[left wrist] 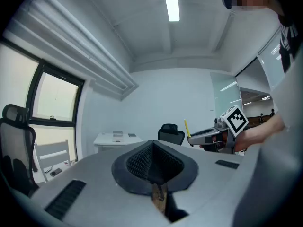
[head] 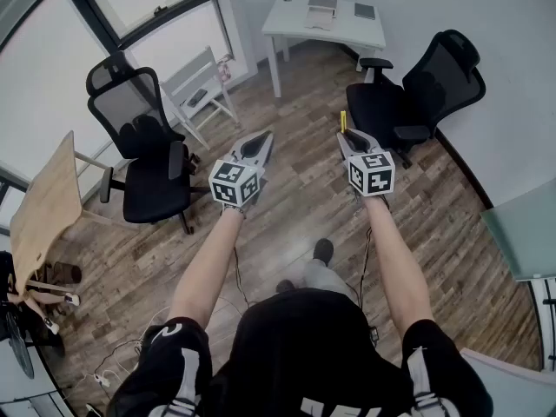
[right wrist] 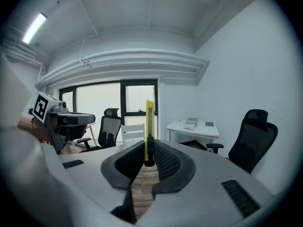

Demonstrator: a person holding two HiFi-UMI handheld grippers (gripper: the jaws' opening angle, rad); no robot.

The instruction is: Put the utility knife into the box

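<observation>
Right tongs pinching a yellow utility knife upright, its top poking above the tips, left tongs pressed together on nothing, both raised over wood floor, white desk well beyond

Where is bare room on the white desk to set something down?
The white rectangular desk is bare at its left end in the head view and along its near edge. Its far side is crowded by a grey flat stack and a small dark grey pad.
</observation>
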